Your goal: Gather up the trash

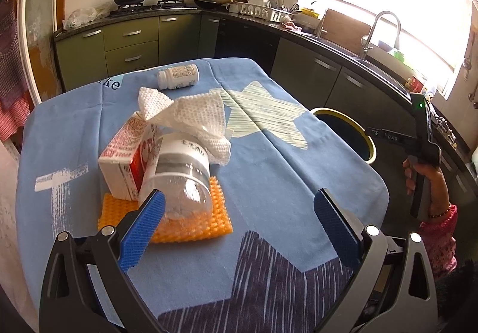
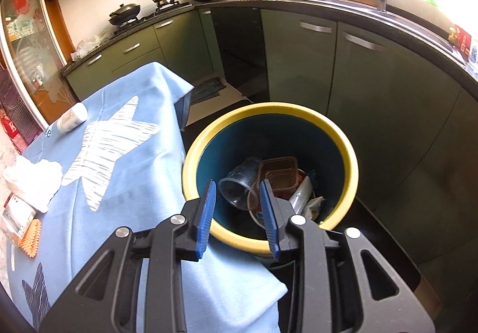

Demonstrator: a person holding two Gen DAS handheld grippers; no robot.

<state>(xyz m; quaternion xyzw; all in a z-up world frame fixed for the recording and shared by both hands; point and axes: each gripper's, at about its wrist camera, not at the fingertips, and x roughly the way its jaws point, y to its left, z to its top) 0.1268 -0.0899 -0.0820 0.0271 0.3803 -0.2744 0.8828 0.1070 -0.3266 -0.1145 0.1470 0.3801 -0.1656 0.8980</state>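
Right wrist view, right hand-held gripper point(image 2: 236, 198) slightly parted, empty – round yellow-rimmed bin point(image 2: 343, 150), clear plastic cup point(image 2: 239, 186).

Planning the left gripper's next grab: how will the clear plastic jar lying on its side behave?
The clear jar looks empty, so probably light. Round and on its side, it may roll, though the carton blocks one side. Smooth plastic could slip.

Black grippers w/ blue ribbed pads point(image 1: 143, 228), silver pivot screws; pink patterned sleeve point(image 1: 439, 240), beaded bracelet point(image 1: 439, 213).
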